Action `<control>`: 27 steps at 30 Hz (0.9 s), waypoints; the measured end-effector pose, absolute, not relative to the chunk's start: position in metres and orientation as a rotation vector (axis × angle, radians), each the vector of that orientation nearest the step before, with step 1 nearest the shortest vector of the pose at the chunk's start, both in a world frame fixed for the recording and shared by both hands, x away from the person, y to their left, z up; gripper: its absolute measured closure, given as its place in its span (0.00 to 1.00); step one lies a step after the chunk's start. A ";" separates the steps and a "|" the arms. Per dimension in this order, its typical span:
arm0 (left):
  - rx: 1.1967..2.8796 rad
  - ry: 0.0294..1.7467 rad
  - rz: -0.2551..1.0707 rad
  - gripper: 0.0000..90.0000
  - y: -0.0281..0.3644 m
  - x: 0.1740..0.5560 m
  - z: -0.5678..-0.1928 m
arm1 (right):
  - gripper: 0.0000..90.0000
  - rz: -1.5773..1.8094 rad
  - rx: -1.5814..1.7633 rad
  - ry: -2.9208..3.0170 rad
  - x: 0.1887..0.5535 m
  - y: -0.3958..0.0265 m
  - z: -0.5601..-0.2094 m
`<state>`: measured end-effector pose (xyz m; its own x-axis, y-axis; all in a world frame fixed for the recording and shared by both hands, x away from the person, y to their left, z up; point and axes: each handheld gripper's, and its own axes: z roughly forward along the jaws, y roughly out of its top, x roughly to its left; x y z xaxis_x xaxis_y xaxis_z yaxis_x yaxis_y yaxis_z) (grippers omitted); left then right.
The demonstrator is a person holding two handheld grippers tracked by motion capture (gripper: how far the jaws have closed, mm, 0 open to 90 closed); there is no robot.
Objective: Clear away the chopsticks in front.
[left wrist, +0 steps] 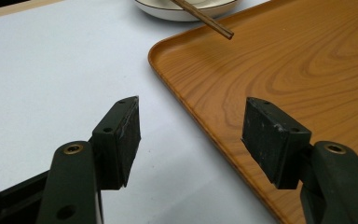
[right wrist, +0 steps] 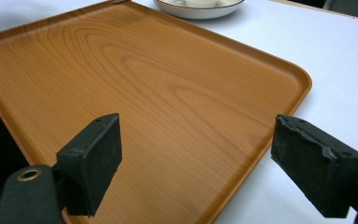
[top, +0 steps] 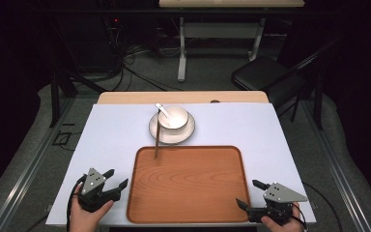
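Note:
A brown wooden tray point(top: 188, 186) point(left wrist: 284, 70) point(right wrist: 144, 70) lies bare at the front middle of the white-covered table point(top: 111, 135). Just behind it stands a white plate point(top: 153, 130) point(left wrist: 168, 11) point(right wrist: 196, 11) with a white bowl point(top: 175, 117) and a spoon point(top: 160, 108) on it. A dark chopstick point(top: 157, 140) point(left wrist: 205, 18) leans from the plate over the tray's far rim. My left gripper point(top: 117, 178) point(left wrist: 191, 107) is open at the tray's left edge, with one jaw over the cloth and one over the tray. My right gripper point(top: 247, 192) point(right wrist: 196, 121) is open at the tray's near right corner.
A black chair point(top: 265, 75) stands beyond the table at the back right. Another table's legs point(top: 181, 48) and floor cables point(top: 135, 58) lie behind. The table's wooden far edge point(top: 183, 97) shows past the cloth.

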<state>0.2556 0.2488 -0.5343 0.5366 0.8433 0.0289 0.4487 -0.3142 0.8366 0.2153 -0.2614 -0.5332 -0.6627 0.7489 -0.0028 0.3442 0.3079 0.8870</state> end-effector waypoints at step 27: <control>1.998 1.189 0.429 0.29 0.235 0.304 -0.510 | 0.17 1.324 0.976 2.179 0.220 -0.259 -0.533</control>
